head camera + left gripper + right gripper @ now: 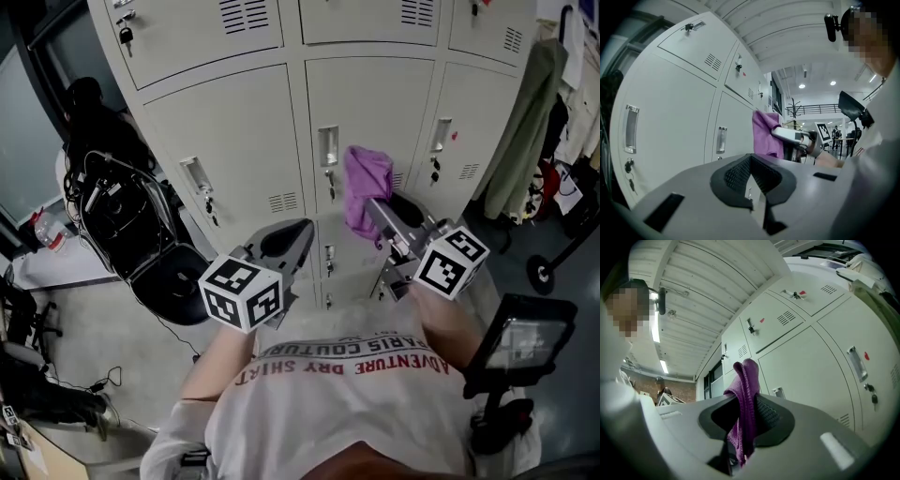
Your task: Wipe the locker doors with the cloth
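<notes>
A bank of pale grey locker doors point(234, 141) fills the head view. My right gripper point(373, 208) is shut on a purple cloth point(364, 187), which hangs bunched in front of the middle door point(361, 112) just right of its handle point(327, 147). In the right gripper view the cloth point(744, 413) is pinched between the jaws and stands up past them. My left gripper point(298, 236) hovers lower, left of the cloth, shut with nothing in it. From the left gripper view the cloth point(766, 132) and the right gripper point(774, 132) show beside the lockers point(670, 126).
A black chair with cables point(141, 225) stands at the left of the lockers. A green coat point(525, 131) hangs at the right, with a wheeled stand point(553, 262) below it. A dark screen on a pole point(520, 342) is near my right side.
</notes>
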A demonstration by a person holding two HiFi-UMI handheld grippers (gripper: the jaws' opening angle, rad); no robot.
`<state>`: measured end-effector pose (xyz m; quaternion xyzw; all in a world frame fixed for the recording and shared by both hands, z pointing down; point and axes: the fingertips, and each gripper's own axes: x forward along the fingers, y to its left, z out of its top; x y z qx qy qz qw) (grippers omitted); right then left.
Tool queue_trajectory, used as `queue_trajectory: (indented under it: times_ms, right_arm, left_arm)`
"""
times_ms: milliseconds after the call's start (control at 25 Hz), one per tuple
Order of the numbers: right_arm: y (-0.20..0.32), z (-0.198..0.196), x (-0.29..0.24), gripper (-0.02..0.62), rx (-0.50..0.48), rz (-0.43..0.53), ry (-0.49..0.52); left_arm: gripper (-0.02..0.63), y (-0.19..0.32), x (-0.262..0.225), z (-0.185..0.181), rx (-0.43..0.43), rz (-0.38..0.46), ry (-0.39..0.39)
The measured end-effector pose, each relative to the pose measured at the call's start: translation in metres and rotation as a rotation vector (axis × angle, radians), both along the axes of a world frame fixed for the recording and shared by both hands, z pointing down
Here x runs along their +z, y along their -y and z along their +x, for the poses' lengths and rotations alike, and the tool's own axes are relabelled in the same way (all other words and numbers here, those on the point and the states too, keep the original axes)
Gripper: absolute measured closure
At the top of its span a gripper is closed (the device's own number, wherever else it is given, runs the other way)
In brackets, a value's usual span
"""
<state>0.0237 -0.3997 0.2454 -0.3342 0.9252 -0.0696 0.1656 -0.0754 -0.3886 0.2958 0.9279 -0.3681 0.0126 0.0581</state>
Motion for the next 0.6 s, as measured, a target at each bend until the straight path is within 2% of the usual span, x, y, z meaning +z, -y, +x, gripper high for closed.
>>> queue_trajectory:
  times_ms: [320,480,600]
  right_arm:
    - [0.044,-0.018,-0.072,0.523,-0.008,0.193,-0.017]
    - [0.065,-0.035,-0.103,0.523,-0.065,0.232,0.037]
    - [0.086,-0.045,-0.113,0.523,-0.072,0.249,0.060]
  left_arm:
    - [0.604,0.035,0.009,-0.018,-0.056,-0.027,-0.025]
    - [0.604,0.049,0.013,-0.028,-0.081,-0.048,-0.039]
    - [0.604,0.056,0.012,-0.034,-0.098,-0.047,-0.031]
